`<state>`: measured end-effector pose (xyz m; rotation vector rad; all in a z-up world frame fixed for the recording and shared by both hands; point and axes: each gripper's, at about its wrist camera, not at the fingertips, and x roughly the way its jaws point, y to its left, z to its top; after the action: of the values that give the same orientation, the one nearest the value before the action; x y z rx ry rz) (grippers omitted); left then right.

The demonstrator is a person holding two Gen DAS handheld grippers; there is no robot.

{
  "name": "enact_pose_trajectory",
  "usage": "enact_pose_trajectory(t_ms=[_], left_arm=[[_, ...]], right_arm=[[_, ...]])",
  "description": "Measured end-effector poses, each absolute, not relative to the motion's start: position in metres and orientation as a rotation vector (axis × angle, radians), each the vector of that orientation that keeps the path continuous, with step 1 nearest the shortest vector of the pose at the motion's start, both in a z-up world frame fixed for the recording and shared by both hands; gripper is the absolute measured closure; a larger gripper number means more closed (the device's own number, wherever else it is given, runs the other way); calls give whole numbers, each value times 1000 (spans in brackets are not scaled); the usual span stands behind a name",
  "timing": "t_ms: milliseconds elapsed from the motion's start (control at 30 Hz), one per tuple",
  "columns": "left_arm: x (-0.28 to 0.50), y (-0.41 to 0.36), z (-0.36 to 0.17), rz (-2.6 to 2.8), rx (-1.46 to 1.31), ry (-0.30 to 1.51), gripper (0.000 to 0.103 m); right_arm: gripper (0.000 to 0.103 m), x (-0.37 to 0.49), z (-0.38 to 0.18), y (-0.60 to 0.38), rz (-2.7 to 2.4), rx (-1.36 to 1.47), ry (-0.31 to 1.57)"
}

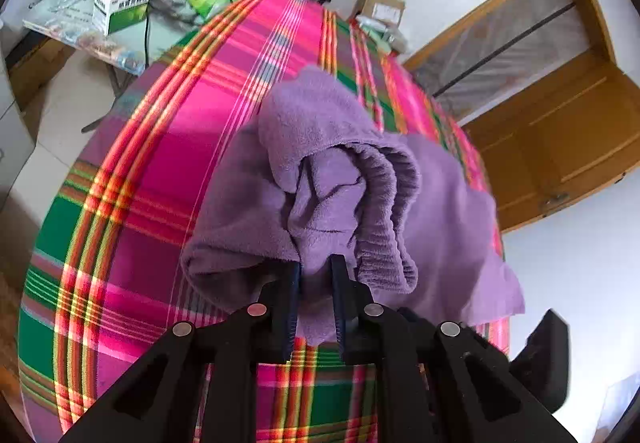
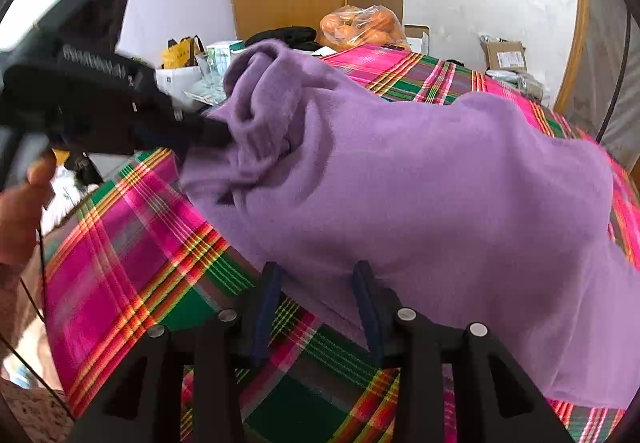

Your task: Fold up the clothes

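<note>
Loosely bunched purple fleece garment [image 1: 320, 171], elastic waistband [image 1: 384, 203] showing.

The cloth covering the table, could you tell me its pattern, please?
Plaid tablecloth: bright pink and green with red-yellow stripes, clearest in the left wrist view.

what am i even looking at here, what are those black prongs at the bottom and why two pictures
There is no robot here: a person holds a two-finger gripper tool in each hand, and each tool carries a fisheye camera that looks along its fingers. That gives two pictures. The black prongs are those fingers.

In the left camera view, the left gripper is shut on a purple fleece garment near its elastic band. In the right camera view, the right gripper is open at the garment's edge, gripping nothing. The person's hand shows at the left edge.

The garment lies on a pink and green plaid cloth. A bag of oranges and boxes sit behind.
</note>
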<state>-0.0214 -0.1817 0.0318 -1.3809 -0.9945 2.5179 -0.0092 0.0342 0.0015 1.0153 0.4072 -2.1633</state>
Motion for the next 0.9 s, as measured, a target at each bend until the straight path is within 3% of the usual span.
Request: enact_pose_trajectory(t_ms=[267,300,367,467,533,733,900], left_arm=[[-19,-194,41,2521,-1312,-1059,94],[-21,-193,40,2518,-1314,-1061,94],[-23,-192,38,2509,-1324,-1063,94],[-20,-195,33,2497,-1351,-1074,94],[-18,-196,33,2517,-1375,-1059,94],[-8,-193,36,2491,-1356,-1051,67],[-4,-184,31,2419,-1391,-1042,61]], right_arm=[[65,-12,0,29,-2277,1007,502],[68,-14,1,30,-2283,1007,493],[88,-17,3,32,-2305,1002,477],[99,-20,10,36,-2336,979,433],[100,-21,15,39,-2353,954,403],[100,-24,34,47,-2403,878,338],[100,-26,53,50,-2438,817,316]])
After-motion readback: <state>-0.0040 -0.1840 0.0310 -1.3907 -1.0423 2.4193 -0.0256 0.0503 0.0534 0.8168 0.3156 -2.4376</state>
